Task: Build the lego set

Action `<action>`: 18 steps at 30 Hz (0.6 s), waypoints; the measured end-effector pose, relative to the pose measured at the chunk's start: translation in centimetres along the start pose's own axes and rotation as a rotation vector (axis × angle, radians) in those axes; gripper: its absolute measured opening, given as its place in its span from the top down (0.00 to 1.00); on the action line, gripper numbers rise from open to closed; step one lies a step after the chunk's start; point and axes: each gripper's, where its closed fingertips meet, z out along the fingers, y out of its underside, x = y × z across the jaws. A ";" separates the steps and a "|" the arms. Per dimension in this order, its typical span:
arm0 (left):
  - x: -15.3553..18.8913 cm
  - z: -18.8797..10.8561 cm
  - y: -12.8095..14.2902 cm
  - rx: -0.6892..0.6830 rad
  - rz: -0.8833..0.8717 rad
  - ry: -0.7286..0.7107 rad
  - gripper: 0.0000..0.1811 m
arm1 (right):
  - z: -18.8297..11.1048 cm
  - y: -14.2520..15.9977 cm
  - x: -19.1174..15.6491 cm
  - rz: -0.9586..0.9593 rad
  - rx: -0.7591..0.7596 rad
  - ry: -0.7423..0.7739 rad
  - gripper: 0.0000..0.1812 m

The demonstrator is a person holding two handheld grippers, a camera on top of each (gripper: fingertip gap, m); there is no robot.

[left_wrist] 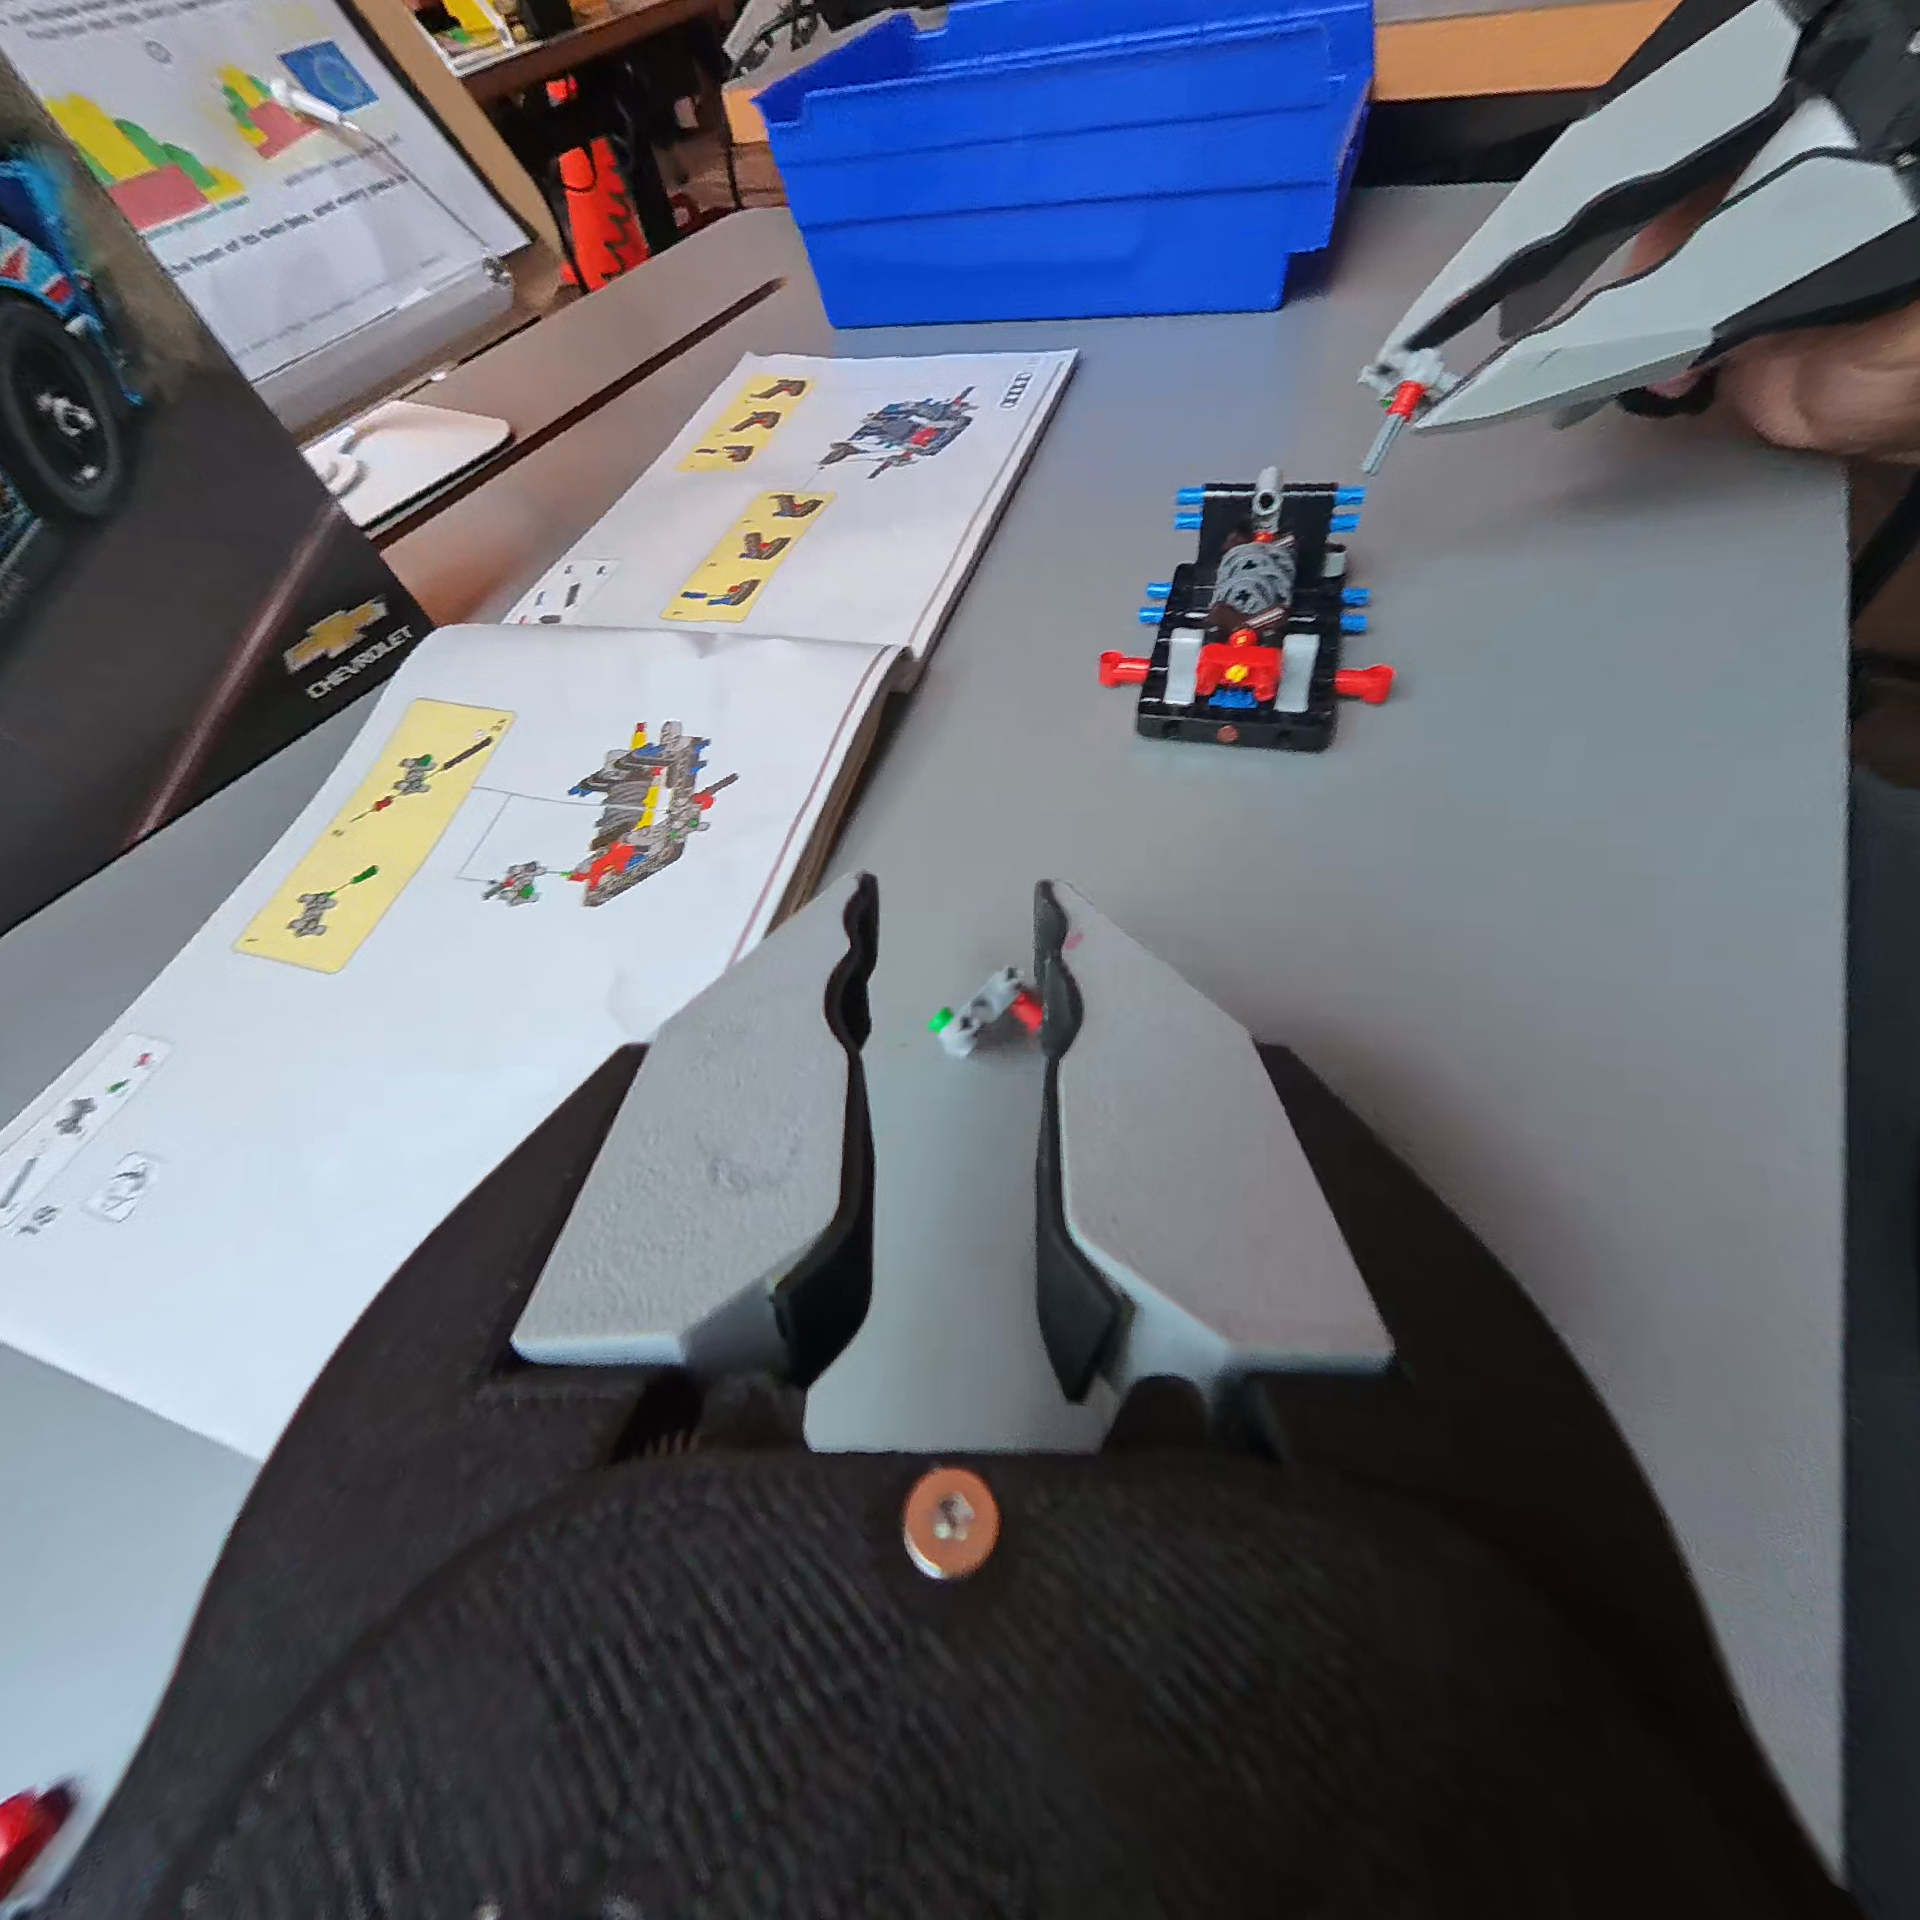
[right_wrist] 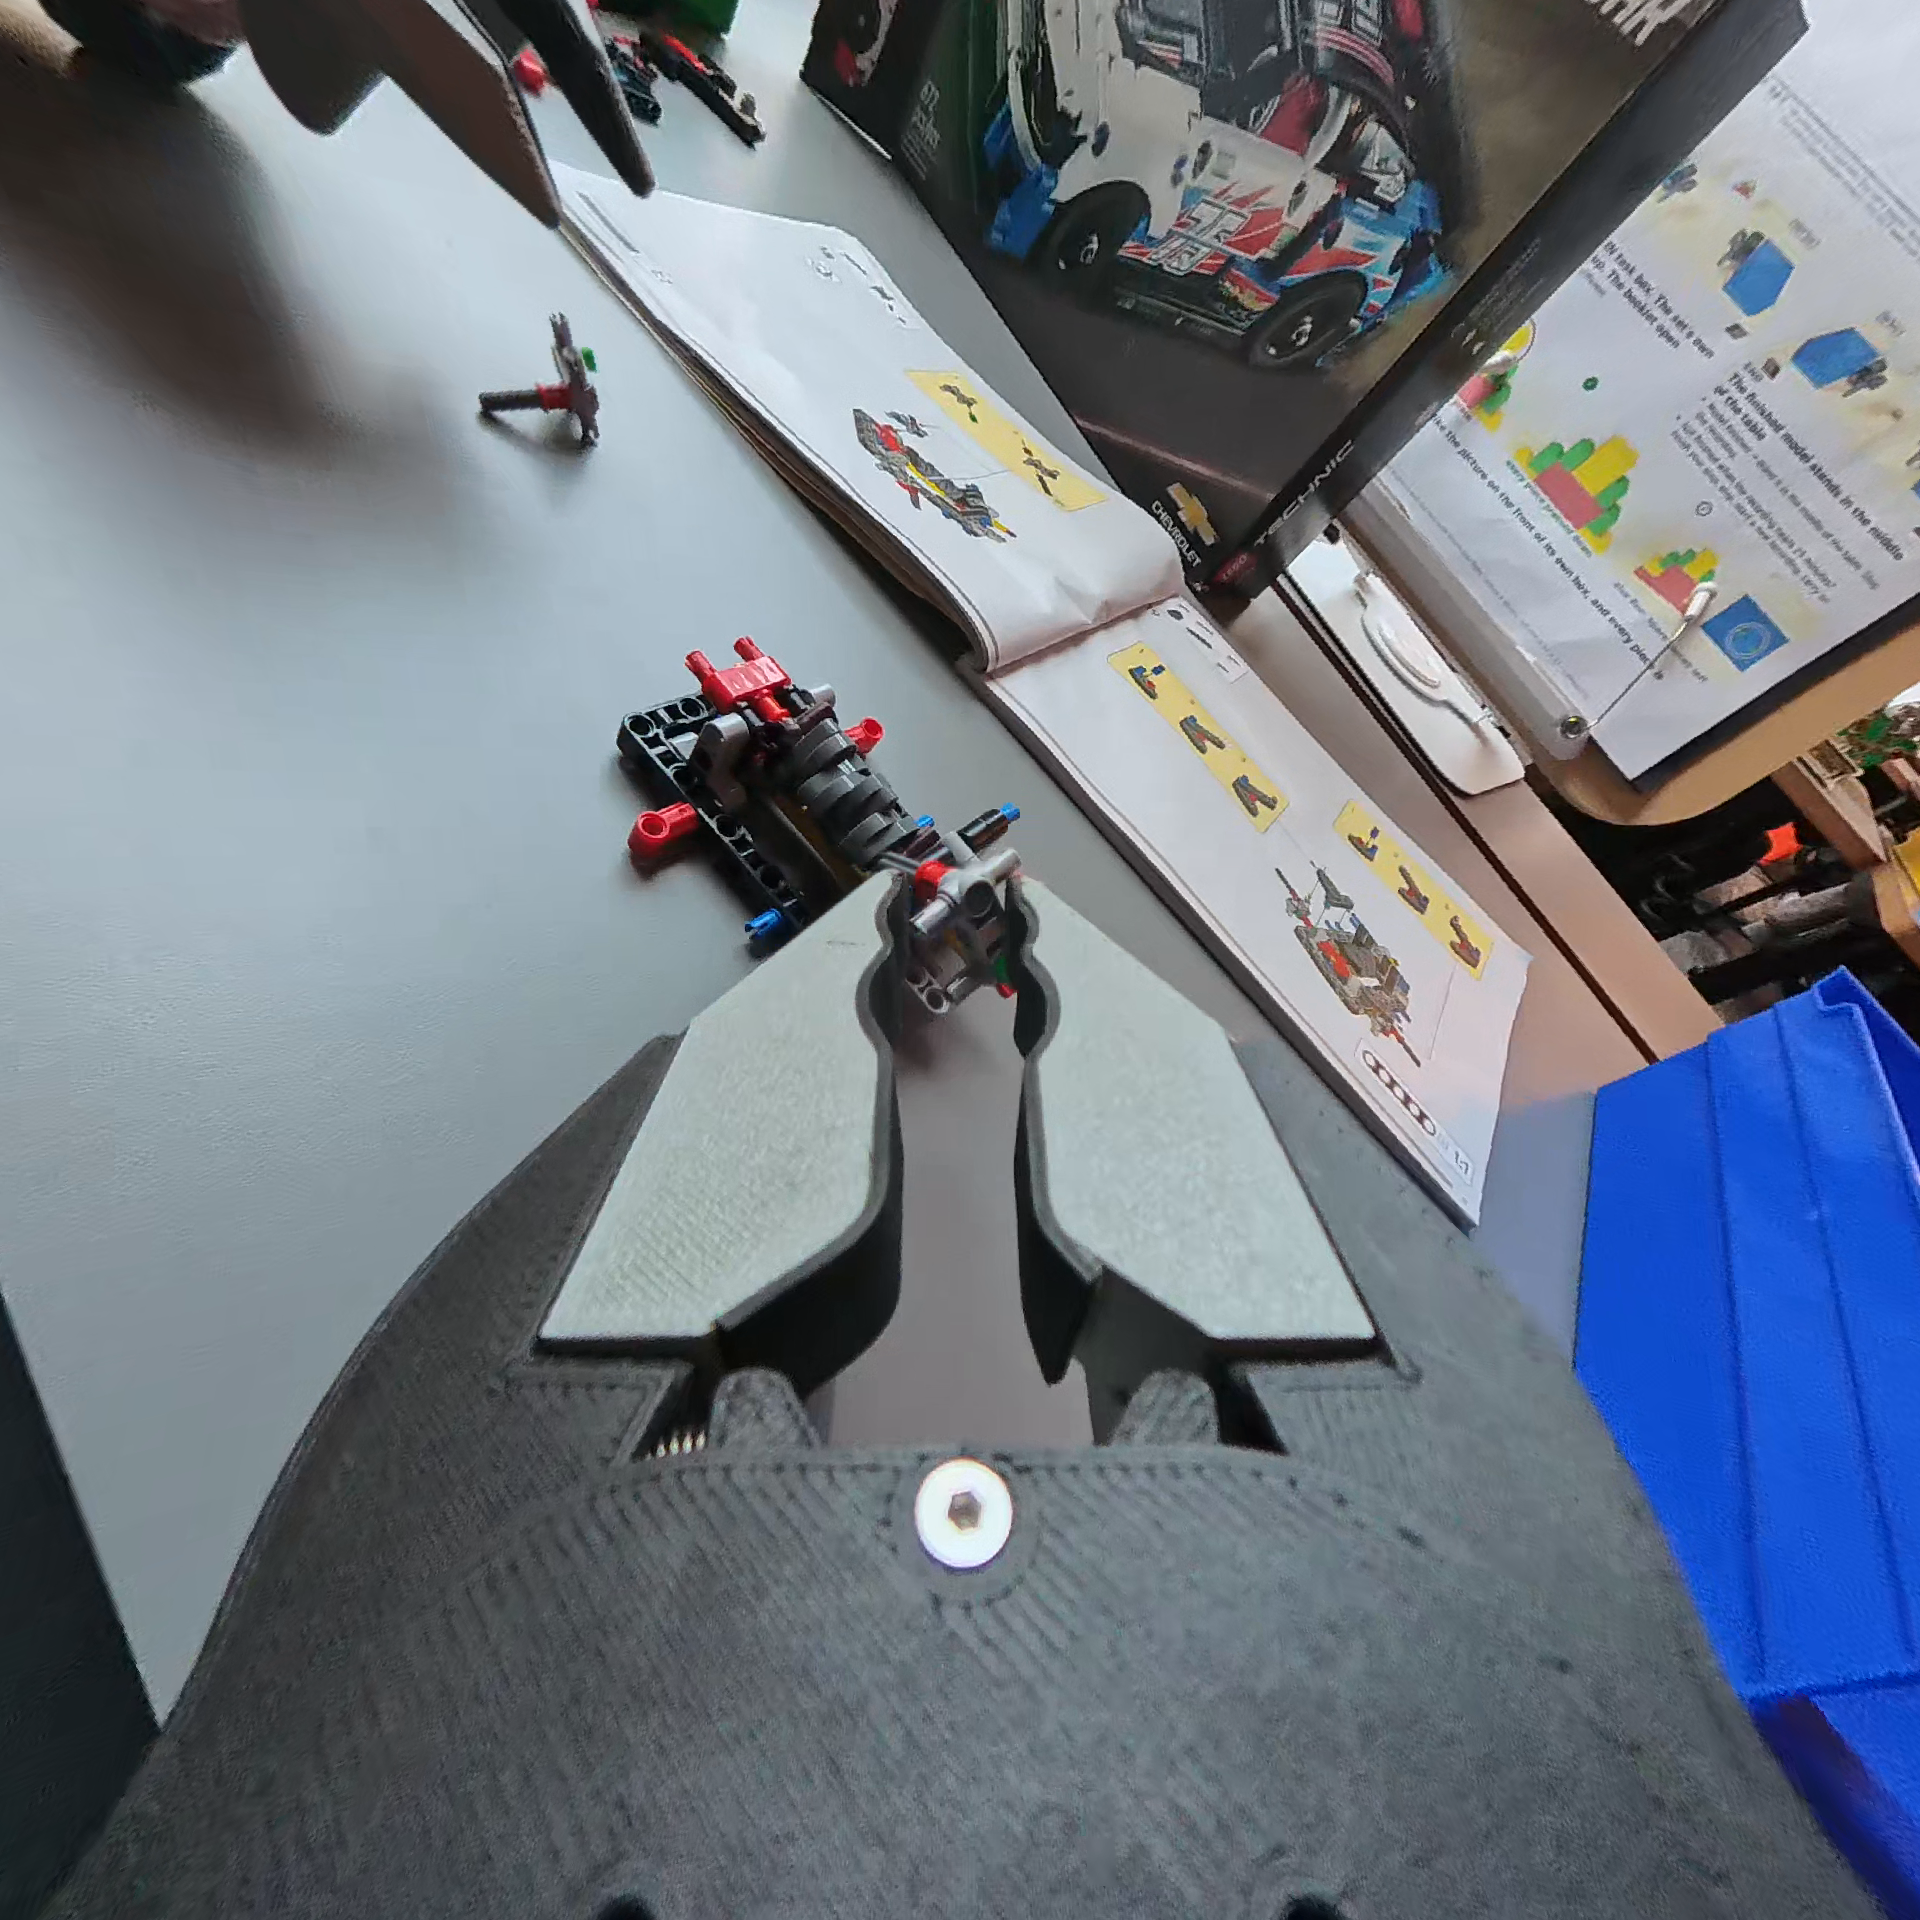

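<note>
The black lego chassis [left_wrist: 1242,634], with grey gears, red pins and blue pins, lies on the grey table [left_wrist: 1507,1039]; it also shows in the right wrist view [right_wrist: 758,779]. My right gripper [right_wrist: 956,902] is shut on a small grey axle piece [right_wrist: 961,930] with a red bush, held just above the chassis's near end. In the left wrist view the right gripper [left_wrist: 1403,400] holds the piece [left_wrist: 1397,400] beyond the chassis. My left gripper [left_wrist: 954,914] is open above a second small grey piece [left_wrist: 987,1013] with green and red ends, which lies loose on the table [right_wrist: 551,390].
An open instruction booklet [left_wrist: 540,935] lies left of the chassis, with the dark set box [left_wrist: 156,520] behind it. A blue bin [left_wrist: 1070,156] stands at the table's far side. A propped instruction sheet [right_wrist: 1714,416] stands beyond the box. The left gripper [right_wrist: 592,197] shows at the top left of the right wrist view. The tips of one gripper are about 20 cm away from the tips of the other.
</note>
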 end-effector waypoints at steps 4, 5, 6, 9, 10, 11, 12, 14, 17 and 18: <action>-1.3 -0.1 0.3 -0.003 0.047 -0.036 0.86 | 0.3 0.2 0.2 0.010 -0.003 -0.010 0.91; -1.6 -0.1 0.5 -0.018 0.048 -0.037 0.85 | 0.3 0.2 0.1 0.015 -0.003 -0.017 0.92; -1.7 0.0 0.7 -0.025 0.051 -0.039 0.84 | 0.4 0.2 0.1 0.020 -0.002 -0.021 0.92; -2.0 0.0 0.7 -0.022 0.044 -0.034 0.80 | 0.5 0.3 0.1 0.030 -0.004 -0.037 0.92; -1.9 0.0 0.7 -0.023 0.039 -0.024 0.79 | 0.4 0.3 0.0 0.029 0.000 -0.041 0.92; -1.9 0.0 0.7 -0.024 0.037 -0.018 0.80 | 0.4 0.2 -0.1 0.025 0.006 -0.046 0.92; -1.7 -0.1 0.7 -0.020 0.046 -0.013 0.83 | 0.4 0.1 -0.2 0.019 0.009 -0.048 0.92; -1.3 -0.2 0.4 0.001 0.085 -0.007 0.90 | 0.3 0.0 -0.4 0.002 0.013 -0.047 0.91; -0.5 0.1 0.5 -0.013 0.136 0.002 0.93 | 0.1 -0.4 -0.7 -0.035 0.030 -0.041 0.92; -0.2 0.4 0.6 -0.029 0.149 0.000 0.94 | 0.1 -0.5 -0.8 -0.048 0.030 -0.037 0.92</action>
